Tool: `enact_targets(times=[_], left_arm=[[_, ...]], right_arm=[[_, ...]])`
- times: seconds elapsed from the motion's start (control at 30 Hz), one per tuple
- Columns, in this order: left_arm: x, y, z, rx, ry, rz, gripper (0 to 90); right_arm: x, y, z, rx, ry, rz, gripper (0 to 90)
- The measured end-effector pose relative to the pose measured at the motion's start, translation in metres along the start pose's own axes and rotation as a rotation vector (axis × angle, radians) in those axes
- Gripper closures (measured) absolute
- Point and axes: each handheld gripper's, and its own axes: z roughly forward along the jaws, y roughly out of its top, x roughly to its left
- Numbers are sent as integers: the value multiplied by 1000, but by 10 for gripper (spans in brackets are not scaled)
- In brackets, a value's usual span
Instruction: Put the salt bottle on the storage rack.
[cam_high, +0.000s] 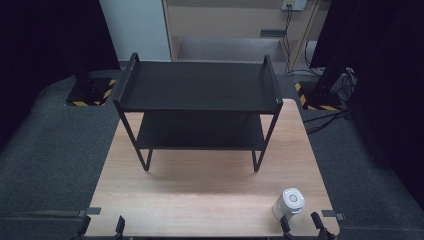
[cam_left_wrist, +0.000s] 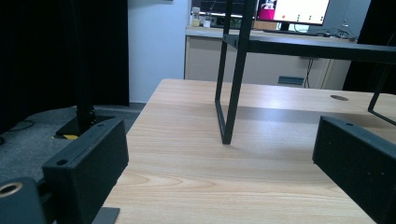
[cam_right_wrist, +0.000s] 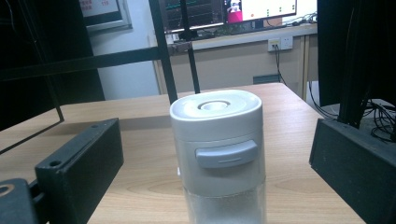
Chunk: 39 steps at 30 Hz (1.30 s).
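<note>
Seemingly light, rigid and smooth-sided, the white-lidded canister (cam_right_wrist: 217, 154), stood upright near the desk's (cam_high: 200, 195) front right corner between the wide-spread jaws of the right gripper (cam_right_wrist: 219, 186), would best be taken at its lower body.

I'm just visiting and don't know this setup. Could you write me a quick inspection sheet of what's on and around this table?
Surface: wooden table, bare around the items.
Job's things: black two-tier rack, shelves empty; white lidded canister upright near the front right corner.
Clutter: nothing seen.
Grippers: left gripper open over bare wood; right gripper open, canister between its jaws, untouched.
Cables: several on the floor at right.
Surroundings: grey carpet, striped stand bases, dark curtains.
</note>
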Motion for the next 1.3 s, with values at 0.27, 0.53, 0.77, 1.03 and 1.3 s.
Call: enact_targets(times=[0.27, 0.53, 0.77, 1.03, 1.3], left_arm=[[0, 0, 0, 5, -9, 0, 24], [-1, 2, 0, 3, -16, 0, 24], [-1, 2, -1, 3, -19, 0, 24], [-1, 3, -1, 4, -23, 1, 24], [0, 2, 1, 7, -22, -1, 24]], right_arm=[[-1, 0, -2, 3, -2, -5, 29], [-2, -1, -1, 14, 11, -20, 30], [-2, -1, 3, 14, 7, -26, 31], [2, -2, 19, 28, -4, -50, 26], [2, -3, 39, 41, -4, -64, 34]])
